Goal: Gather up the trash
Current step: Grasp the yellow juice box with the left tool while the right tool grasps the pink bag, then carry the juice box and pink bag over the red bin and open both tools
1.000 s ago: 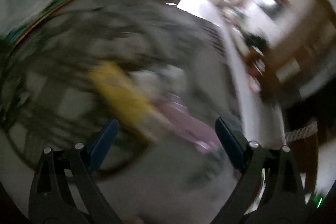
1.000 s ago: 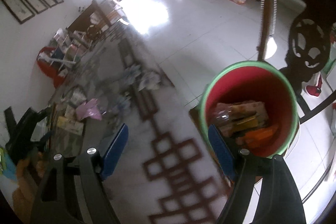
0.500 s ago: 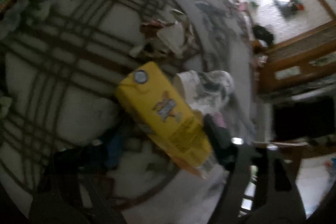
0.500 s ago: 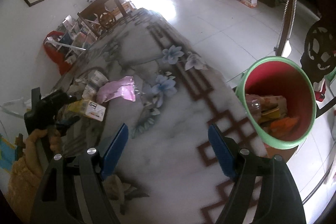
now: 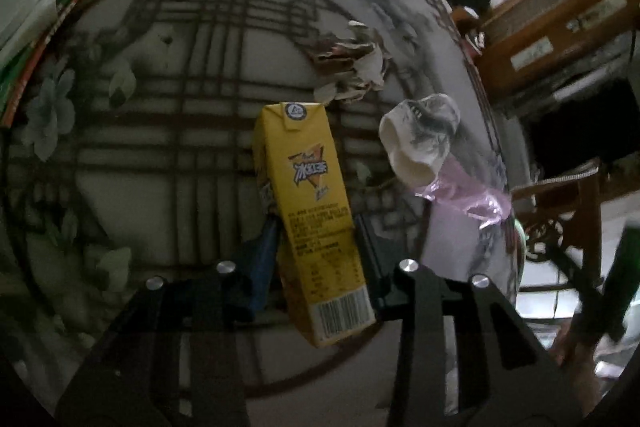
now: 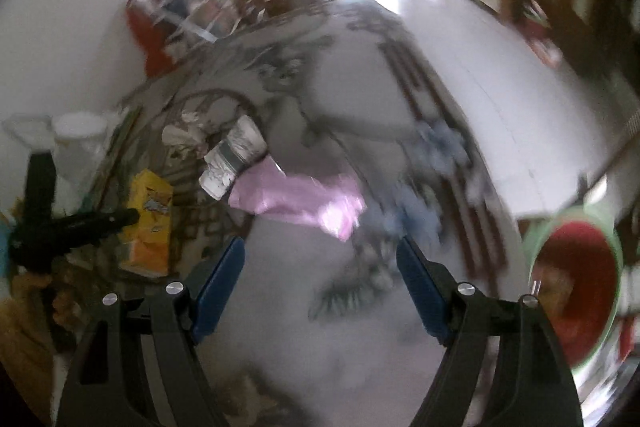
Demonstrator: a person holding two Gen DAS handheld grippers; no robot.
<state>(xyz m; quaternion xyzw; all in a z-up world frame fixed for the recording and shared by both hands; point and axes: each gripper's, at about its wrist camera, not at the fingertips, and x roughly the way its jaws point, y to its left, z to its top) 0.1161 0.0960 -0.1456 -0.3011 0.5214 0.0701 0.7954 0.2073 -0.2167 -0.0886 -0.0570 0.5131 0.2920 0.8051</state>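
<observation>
Closing on a yellow carton [image 5: 310,211] — left gripper [image 5: 316,239].
Right gripper [image 6: 320,279] opening, empty — bin [image 6: 576,291] partly filled; cup [image 5: 420,143], pink bag [image 6: 300,199] remain.

you see a smooth printed cardboard carton [image 5: 308,195], a crumpled paper cup [image 5: 420,143], a glossy pink plastic bag [image 6: 304,203] and a polished marble-look table [image 5: 168,131].

One yellow drink carton [image 5: 308,203], one crumpled paper cup [image 5: 420,143] and one pink plastic bag [image 5: 468,197] are counted on the patterned table [image 5: 160,155]. One heap of torn paper scraps [image 5: 352,67] is seen farther back. One red bin with a green rim [image 6: 576,287] is counted at the right.
</observation>
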